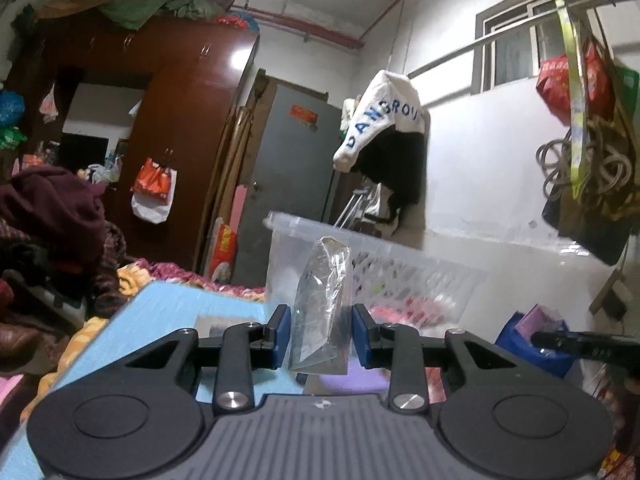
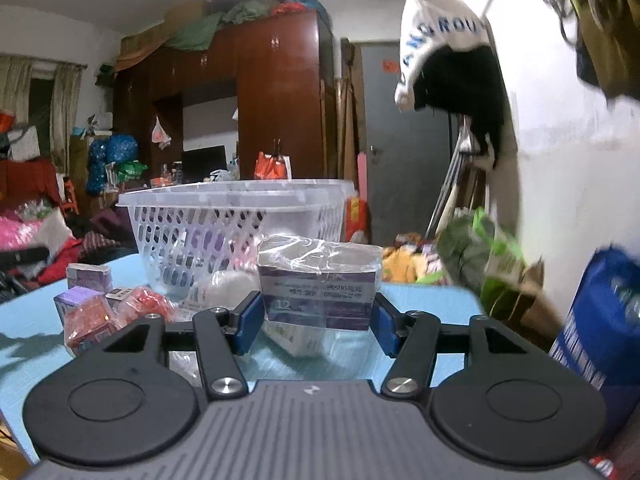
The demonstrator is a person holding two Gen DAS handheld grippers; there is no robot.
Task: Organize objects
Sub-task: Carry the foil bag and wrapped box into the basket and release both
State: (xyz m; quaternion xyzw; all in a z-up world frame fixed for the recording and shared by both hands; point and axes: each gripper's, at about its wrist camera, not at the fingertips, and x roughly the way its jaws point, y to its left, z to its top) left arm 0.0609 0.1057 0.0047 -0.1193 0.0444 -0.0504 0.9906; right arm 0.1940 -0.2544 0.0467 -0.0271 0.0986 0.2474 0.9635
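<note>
Left hand-held gripper (image 1: 320, 334) level, raised, clamps clear packet (image 1: 322, 308); right hand-held gripper (image 2: 318, 322) level, grips purple box (image 2: 318, 296).

The left hand-held gripper (image 1: 320, 334) has a grey ribbed body with a small white mark at its front edge. Two round black discs flank the body, each with a raised inner circle. Black link arms run forward from silver screws to the fingers, which carry blue pads (image 1: 282, 330). The right hand-held gripper (image 2: 319, 322) is built the same: grey ribbed body, black discs, silver screws, and blue pads (image 2: 250, 320) on black fingers.
</note>
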